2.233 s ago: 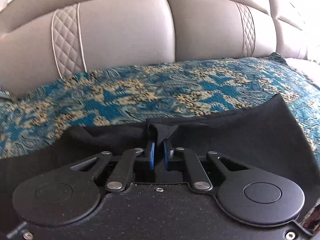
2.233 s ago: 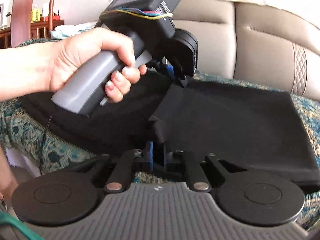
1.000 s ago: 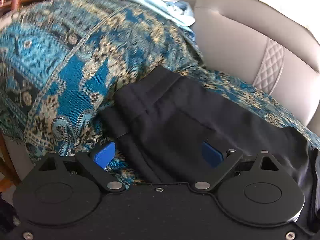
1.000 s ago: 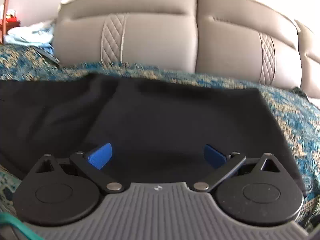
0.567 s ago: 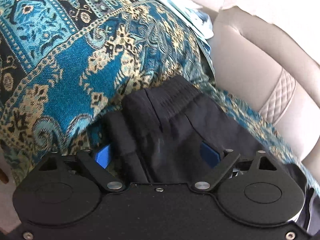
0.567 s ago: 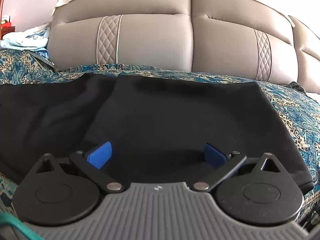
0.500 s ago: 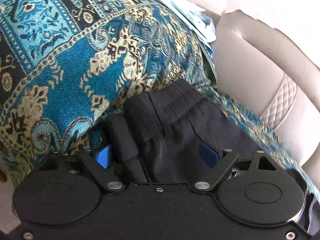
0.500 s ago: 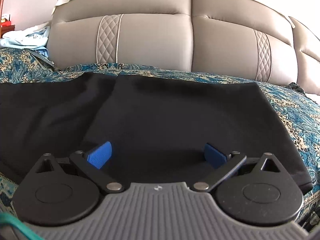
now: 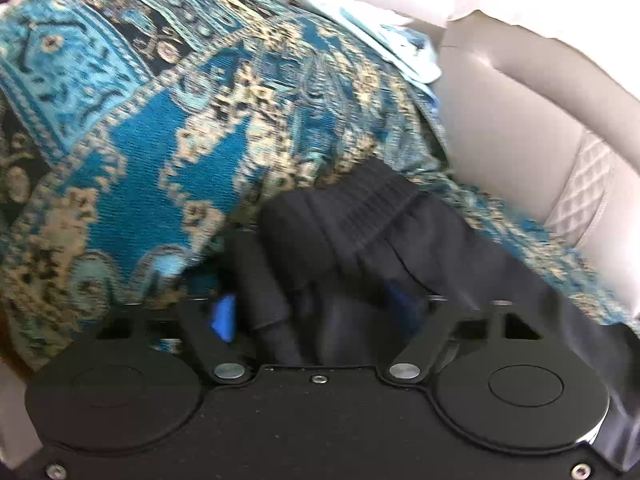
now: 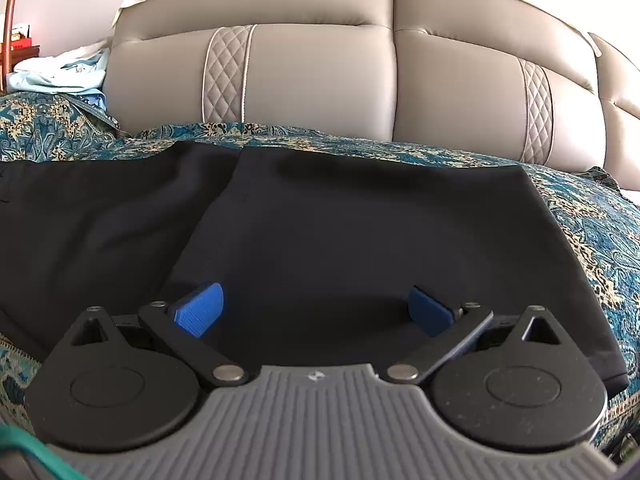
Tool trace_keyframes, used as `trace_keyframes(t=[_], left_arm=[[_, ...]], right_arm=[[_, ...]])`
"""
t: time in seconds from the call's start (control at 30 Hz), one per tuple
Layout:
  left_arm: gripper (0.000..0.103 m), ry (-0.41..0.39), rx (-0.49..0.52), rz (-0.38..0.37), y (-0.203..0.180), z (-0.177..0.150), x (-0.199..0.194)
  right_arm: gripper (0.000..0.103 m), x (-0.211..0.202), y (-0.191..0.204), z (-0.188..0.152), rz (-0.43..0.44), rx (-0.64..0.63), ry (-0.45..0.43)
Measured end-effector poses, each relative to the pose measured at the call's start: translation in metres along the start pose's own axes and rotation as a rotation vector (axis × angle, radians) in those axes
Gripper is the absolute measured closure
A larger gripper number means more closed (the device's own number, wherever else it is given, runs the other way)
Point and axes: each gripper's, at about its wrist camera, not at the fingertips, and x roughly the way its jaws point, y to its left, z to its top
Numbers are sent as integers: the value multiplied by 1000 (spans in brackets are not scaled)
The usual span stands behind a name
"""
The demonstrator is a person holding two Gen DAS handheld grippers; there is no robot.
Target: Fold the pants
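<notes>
Black pants [image 10: 320, 248] lie folded flat on a sofa seat covered by a blue patterned throw [image 10: 592, 216]. My right gripper [image 10: 316, 312] is open and empty, its blue pads just above the folded fabric. In the left wrist view the ribbed waistband end of the pants [image 9: 360, 216] is bunched against the throw-covered armrest [image 9: 140, 120]. My left gripper [image 9: 316, 312] is open with the jaws on either side of the bunched waistband cloth; the right pad is partly hidden by fabric. The view is blurred.
A beige leather sofa backrest [image 10: 320, 80] rises behind the seat. A light blue cloth [image 10: 60, 76] lies on top of the armrest at the left. The seat's front edge is just below the right gripper.
The left gripper has pushed closer onto the waistband end, and its jaws now stand narrower around the bunched cloth. The right gripper has stayed still and open.
</notes>
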Motion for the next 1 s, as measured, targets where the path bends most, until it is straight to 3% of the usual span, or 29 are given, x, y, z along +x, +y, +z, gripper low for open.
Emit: trace_keyframes(t=[0.13, 0.3, 0.43, 0.57, 0.67, 0.87, 1.0], left_arm=[[72, -31, 57, 36, -10, -3, -9], [85, -35, 0, 33, -13, 7, -19], [89, -62, -28, -37, -19, 23, -39], [89, -110, 9, -171, -45, 36, -72], [90, -139, 61, -289, -80, 41, -96], [89, -171, 278, -605, -192, 14, -153], [89, -72, 451, -831, -276, -41, -173]], right_arm=[[0, 0, -1, 0, 5, 1, 2], [0, 2, -3, 5, 27, -5, 33], [0, 0, -9, 13, 73, 6, 72], [0, -12, -30, 23, 199, 96, 42], [0, -21, -50, 37, 227, 152, 0], [0, -33, -108, 61, 200, 272, -60], [0, -39, -151, 61, 109, 304, -91]])
